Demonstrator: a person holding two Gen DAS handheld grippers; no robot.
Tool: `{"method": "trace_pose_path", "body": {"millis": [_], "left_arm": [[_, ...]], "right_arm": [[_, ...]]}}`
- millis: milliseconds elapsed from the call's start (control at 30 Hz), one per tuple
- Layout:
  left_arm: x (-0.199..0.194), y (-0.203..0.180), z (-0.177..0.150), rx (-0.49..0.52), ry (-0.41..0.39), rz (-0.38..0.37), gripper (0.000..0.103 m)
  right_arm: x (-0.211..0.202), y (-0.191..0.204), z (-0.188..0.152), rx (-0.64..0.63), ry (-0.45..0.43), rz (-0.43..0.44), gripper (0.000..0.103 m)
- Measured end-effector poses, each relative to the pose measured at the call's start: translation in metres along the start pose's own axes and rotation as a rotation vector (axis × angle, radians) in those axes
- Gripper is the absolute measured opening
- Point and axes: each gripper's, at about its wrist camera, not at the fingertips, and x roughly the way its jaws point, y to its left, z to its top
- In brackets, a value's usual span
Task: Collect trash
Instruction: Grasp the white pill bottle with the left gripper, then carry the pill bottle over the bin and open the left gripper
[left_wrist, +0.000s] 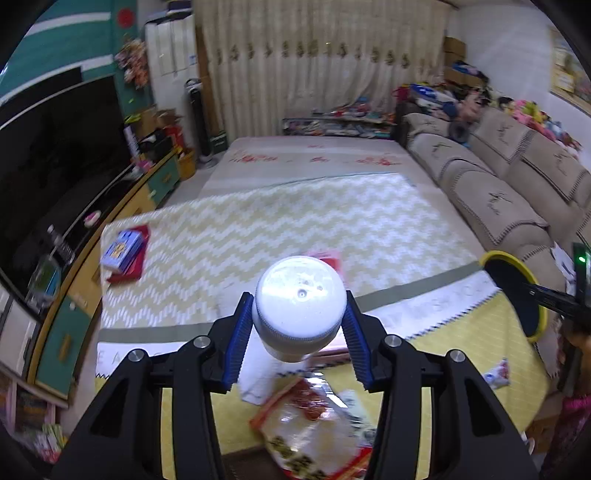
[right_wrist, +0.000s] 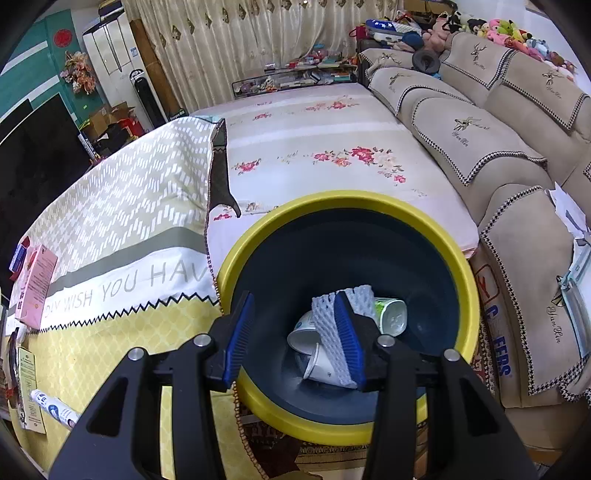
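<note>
My left gripper (left_wrist: 298, 295) is shut on a white plastic bottle (left_wrist: 301, 295), seen end-on and held above the yellow tablecloth (left_wrist: 461, 343). Below it lie a clear and red snack bag (left_wrist: 306, 424) and a small wrapper (left_wrist: 496, 373). A yellow-rimmed dark blue bin (left_wrist: 517, 291) stands off the table's right edge. In the right wrist view my right gripper (right_wrist: 294, 295) hangs open over that bin (right_wrist: 343, 201), with nothing pressed between its pads. Inside lie a white foam net (right_wrist: 325, 317), paper cups (right_wrist: 306, 332) and a green-printed cup (right_wrist: 391, 317).
A blue card box (left_wrist: 123, 251) on a red book lies on the zigzag cloth at left. A pink box (right_wrist: 35, 284) and a white tube (right_wrist: 55, 406) sit near the table's left end. A beige sofa (right_wrist: 480, 140) runs along the right. A television (left_wrist: 55, 147) stands at left.
</note>
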Motion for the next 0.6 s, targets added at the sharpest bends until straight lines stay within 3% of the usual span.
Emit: {"method": "trace_pose_path", "body": {"millis": [267, 600], "left_arm": [[-0.011, -0.083, 0.012, 0.111, -0.004, -0.154, 0.048], [0.027, -0.216, 0.021, 0.249, 0.073, -0.334, 0.048]], "right_arm": [[-0.014, -0.022, -0.002, 0.017, -0.034, -0.018, 0.043], [-0.033, -0.073, -0.016, 0.078, -0.069, -0.062, 0.043]]}}
